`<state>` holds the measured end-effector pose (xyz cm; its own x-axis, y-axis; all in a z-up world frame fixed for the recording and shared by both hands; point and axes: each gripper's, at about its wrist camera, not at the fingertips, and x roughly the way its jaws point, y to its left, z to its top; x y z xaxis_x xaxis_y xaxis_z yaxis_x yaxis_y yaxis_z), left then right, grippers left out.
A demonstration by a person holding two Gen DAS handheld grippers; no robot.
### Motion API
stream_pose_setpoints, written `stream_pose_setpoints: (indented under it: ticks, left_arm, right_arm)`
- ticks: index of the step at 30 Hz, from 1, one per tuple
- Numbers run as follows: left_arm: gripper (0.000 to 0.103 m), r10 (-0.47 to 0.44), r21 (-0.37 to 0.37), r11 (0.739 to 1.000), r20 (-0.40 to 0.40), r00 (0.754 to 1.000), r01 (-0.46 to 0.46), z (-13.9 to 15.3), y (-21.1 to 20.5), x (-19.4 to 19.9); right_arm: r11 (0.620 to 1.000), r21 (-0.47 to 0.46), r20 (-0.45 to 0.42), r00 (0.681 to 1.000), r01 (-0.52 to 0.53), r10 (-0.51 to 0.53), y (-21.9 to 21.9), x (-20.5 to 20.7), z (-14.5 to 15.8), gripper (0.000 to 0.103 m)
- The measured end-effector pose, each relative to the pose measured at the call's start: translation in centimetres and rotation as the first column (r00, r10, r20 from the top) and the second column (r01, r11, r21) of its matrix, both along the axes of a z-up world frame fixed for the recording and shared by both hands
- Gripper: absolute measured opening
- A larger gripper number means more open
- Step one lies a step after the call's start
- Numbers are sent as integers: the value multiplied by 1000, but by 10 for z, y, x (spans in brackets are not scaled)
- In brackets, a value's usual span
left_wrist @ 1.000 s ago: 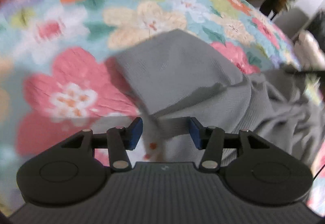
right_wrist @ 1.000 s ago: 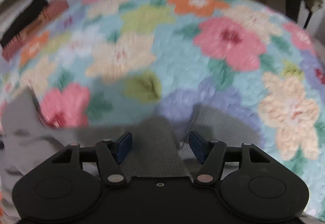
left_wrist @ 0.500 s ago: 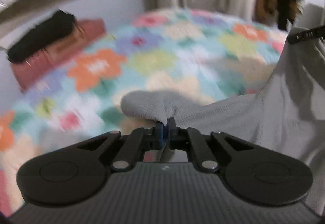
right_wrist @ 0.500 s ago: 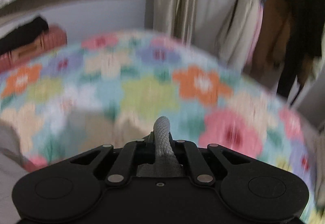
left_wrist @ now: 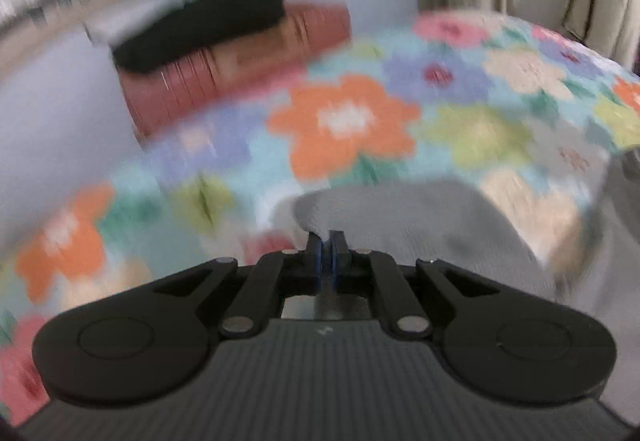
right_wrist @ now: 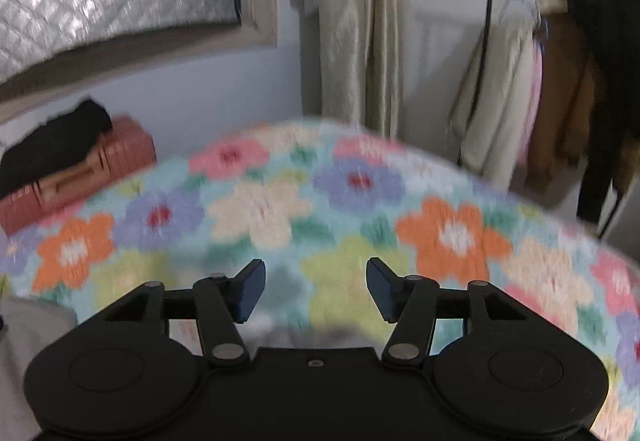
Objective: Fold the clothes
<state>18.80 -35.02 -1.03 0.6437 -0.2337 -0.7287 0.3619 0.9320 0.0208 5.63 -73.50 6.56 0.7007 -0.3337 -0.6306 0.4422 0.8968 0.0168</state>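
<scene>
The left tool (left_wrist: pixel 328 241) is clamped on an edge of the grey knitted garment (left_wrist: pixel 420 221), its two blue-padded fingers pressed together with a thin strip of fabric between them. From that pinch the cloth spreads to the right, raised off the floral quilted bed cover (left_wrist: pixel 352 121) in a broad fold, and more of it hangs down along the right edge of the left wrist view. That view is heavily blurred.

The right tool (right_wrist: pixel 316 289) is spread wide with nothing between its fingers, hovering over the bed cover (right_wrist: pixel 452 233). A small piece of the grey garment (right_wrist: pixel 32 325) shows at the lower left edge of the right wrist view.

At the head of the bed lies a reddish-brown ribbed case (right_wrist: pixel 80 177) with a black folded cloth (right_wrist: pixel 52 145) on top of it. Cream curtains (right_wrist: pixel 356 25) hang behind the bed, and a rack of hanging clothes (right_wrist: pixel 552 89) stands to the right.
</scene>
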Motion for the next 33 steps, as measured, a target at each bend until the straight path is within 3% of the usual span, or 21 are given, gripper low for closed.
stream_pose_setpoints:
  ticks: [4,8,12,15,17,21,22,23,24,27,30,33]
  left_arm:
    - [18,-40,-91,995,-74,997,33,1,19,-31]
    - [43,-97,-73,993,-105,990,90,-4,18,-54]
    - [45,-97,-33,995,-147,984,93,-14,18,-71]
    - [45,-99,-96,992,-230,968,79,-29,28,-75]
    - [45,-90,-116,991,-246,965,63,-33,30,-77]
    - [50,-110,-141,987,-248,963,77,-38,33,-86]
    - [50,-115,-147,986,-248,962,80,-39,33,-88]
    - [50,-120,-145,986,-244,962,86,-39,33,-90]
    - [50,-125,-135,986,-236,964,94,-39,32,-91]
    - [50,-140,-107,987,-214,967,119,-37,29,-95]
    - [50,-132,-111,988,-217,967,110,-37,30,-95]
    - [50,-136,-104,988,-214,967,116,-37,30,-98]
  right_arm:
    - [998,26,-78,995,60,-58,-20,-31,-31,61]
    - [979,76,-126,976,189,-178,-53,-57,-56,61]
    - [966,170,-193,968,195,-162,-73,-64,-75,62]
    - [958,228,-217,968,176,-126,-73,-62,-87,62]
    - [959,227,-227,966,173,-120,-71,-53,-91,70]
    - [975,163,-270,957,151,-103,-62,-27,-96,72]
    - [982,135,-272,958,132,-91,-58,-21,-96,63]
    - [989,101,-270,960,109,-78,-51,-16,-95,32]
    - [994,65,-267,962,85,-65,-43,-11,-93,14]
    - [999,-23,-194,980,47,-50,-12,-16,-79,9]
    - [997,-65,-97,994,-51,45,35,-39,-59,9]
    - [980,-47,-121,975,-194,187,74,-62,-56,9]
